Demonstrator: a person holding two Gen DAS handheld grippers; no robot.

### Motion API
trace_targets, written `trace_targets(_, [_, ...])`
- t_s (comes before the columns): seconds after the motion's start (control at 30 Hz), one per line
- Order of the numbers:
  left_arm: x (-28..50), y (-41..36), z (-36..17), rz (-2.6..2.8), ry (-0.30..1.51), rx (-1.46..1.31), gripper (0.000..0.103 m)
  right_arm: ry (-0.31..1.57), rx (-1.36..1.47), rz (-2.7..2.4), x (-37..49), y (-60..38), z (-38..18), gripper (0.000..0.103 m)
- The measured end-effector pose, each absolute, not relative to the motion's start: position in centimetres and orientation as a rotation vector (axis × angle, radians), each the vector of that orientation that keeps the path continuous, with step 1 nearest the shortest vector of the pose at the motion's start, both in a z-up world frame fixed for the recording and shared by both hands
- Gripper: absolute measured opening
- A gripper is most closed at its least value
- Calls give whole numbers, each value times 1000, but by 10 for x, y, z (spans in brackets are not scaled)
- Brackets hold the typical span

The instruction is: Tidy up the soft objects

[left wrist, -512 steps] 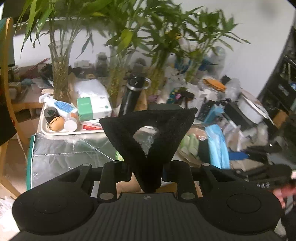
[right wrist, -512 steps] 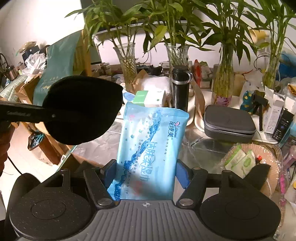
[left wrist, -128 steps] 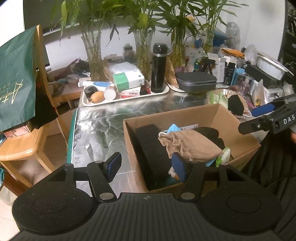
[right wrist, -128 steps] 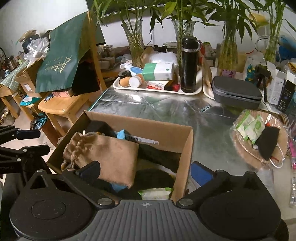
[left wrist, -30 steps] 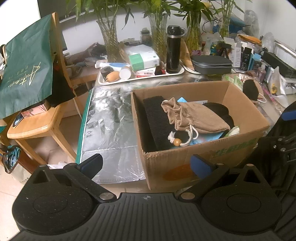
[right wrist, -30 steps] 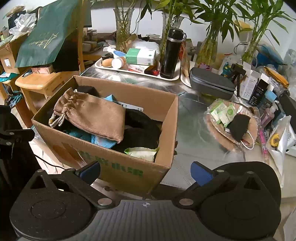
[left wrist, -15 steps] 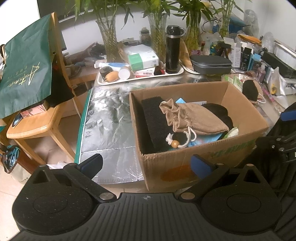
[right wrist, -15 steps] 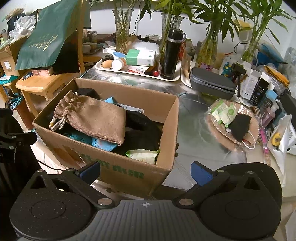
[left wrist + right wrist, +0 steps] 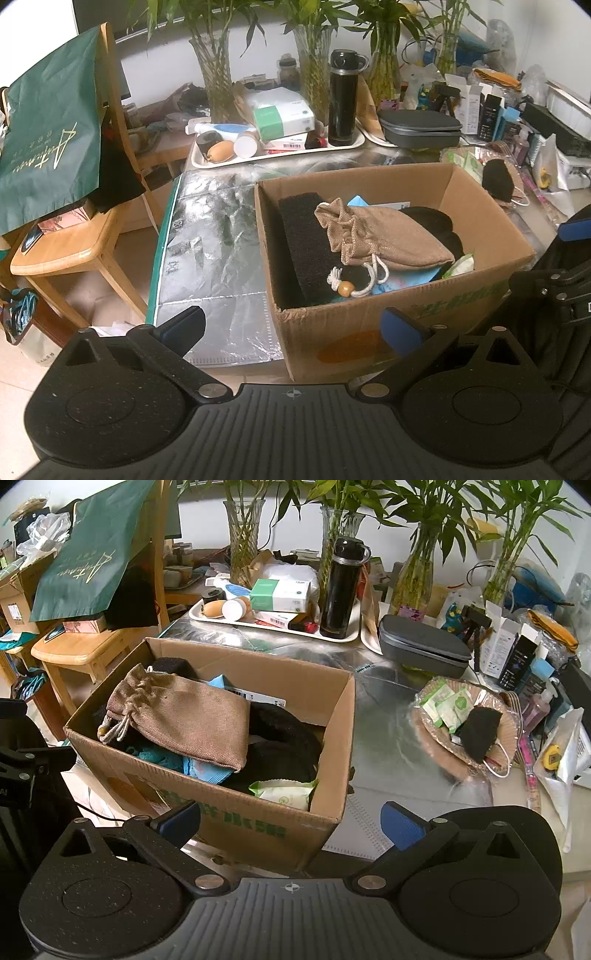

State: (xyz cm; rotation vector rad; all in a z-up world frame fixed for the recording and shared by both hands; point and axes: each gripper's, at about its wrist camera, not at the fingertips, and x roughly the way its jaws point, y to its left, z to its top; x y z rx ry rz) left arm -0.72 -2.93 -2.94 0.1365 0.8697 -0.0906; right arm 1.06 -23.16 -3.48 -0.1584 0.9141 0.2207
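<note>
Left wrist view is showing the cardboard box (image 9: 402,295) sitting on the silver-covered table (image 9: 210,240), and I am using this box as the landmark for every place. To the left of the box, the left gripper (image 9: 291,325) is hanging with its two fingers spread wide and nothing between them, just in front of the box's near wall. Inside the box, at its left side, a black foam pad (image 9: 306,240) is standing on edge against the wall; next to it, in the middle, a tan drawstring pouch (image 9: 384,236) is lying on top of the pile, with its cord and wooden bead hanging toward the near wall. Under the pouch some blue fabric (image 9: 207,768) is showing, to its right a black soft item (image 9: 284,742) is filling the space, and at the right near corner a white-green wipes packet (image 9: 284,794) is resting. The right gripper (image 9: 290,821) is also hovering before the box's near wall, its fingers wide apart and holding nothing. To the right of the box, well apart from it, a woven basket (image 9: 436,746) is sitting on the table, carrying small green sachets (image 9: 447,705) and a black face mask (image 9: 480,731). I am judging that most of the sorting is done, and that the mask in the basket is possibly the only soft thing left, if it belongs to the task at all.
</note>
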Motion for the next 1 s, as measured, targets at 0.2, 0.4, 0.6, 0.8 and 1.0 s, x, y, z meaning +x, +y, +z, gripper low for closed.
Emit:
trace_targets(0.2, [-7, -29, -30, -88, 872, 138, 103, 915, -159, 223, 11, -232, -35, 103])
trace_targets(0.4, [-7, -30, -32, -86, 876, 137, 103, 915, -158, 224, 11, -231, -35, 103])
trace_targets(0.6, [-8, -30, -33, -85, 878, 136, 103, 917, -158, 224, 11, -231, -35, 103])
trace_targets(0.8, [-8, -30, -33, -87, 879, 134, 103, 917, -155, 225, 12, -231, -35, 103])
trace_targets(1.0, [-9, -26, -32, -99, 868, 101, 103, 921, -147, 220, 11, -228, -37, 103])
